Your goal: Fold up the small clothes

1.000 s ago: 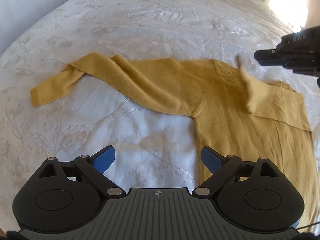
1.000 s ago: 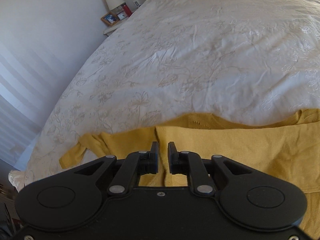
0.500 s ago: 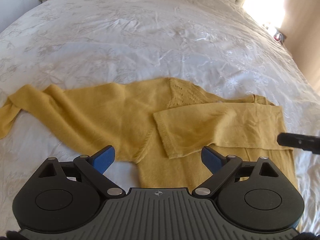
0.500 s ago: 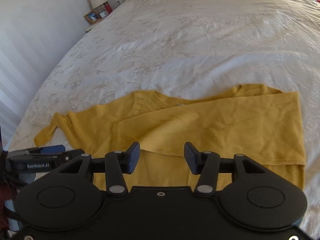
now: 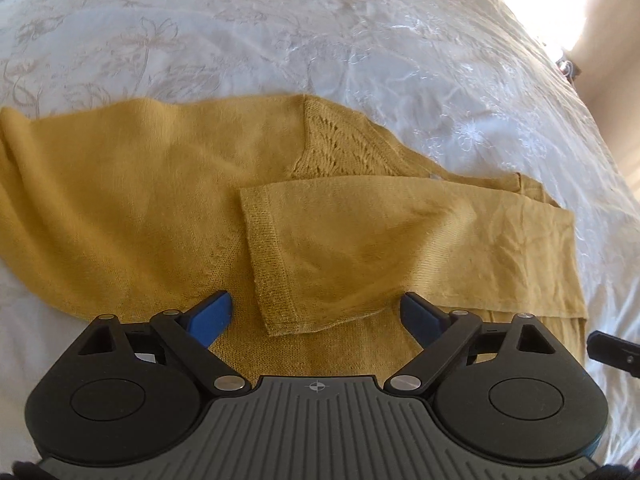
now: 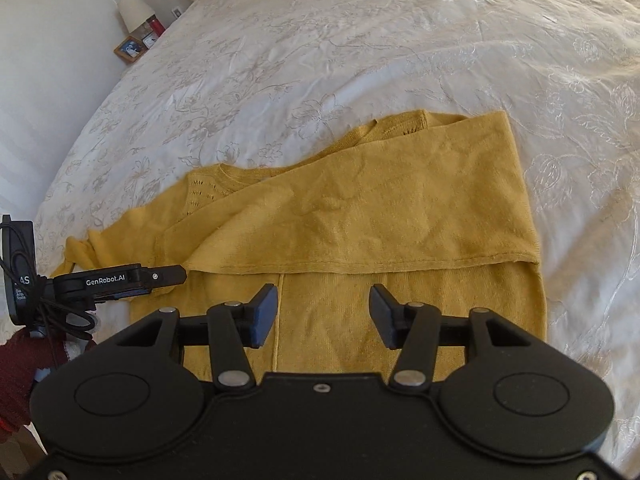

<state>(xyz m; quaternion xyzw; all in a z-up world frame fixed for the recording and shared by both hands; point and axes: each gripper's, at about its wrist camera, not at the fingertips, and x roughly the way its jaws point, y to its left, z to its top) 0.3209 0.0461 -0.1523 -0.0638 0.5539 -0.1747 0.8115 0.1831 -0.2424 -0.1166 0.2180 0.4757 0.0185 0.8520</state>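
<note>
A: Where is the mustard-yellow knitted sweater?

B: Flat on the white embroidered bedspread, just ahead of both tongs. 1 sleeve is folded across the body, its ribbed cuff lying between the left gripper's blue fingers.

A: And the tongs?

B: Both spread wide, holding nothing. The right gripper hangs over the lower body panel.

A: How will it handle?

B: Light, soft and limp, I'd judge; the knit will stretch and sag, not slip. The other sleeve trails left of the left gripper. Pinch it near the cuff, through both layers.
</note>
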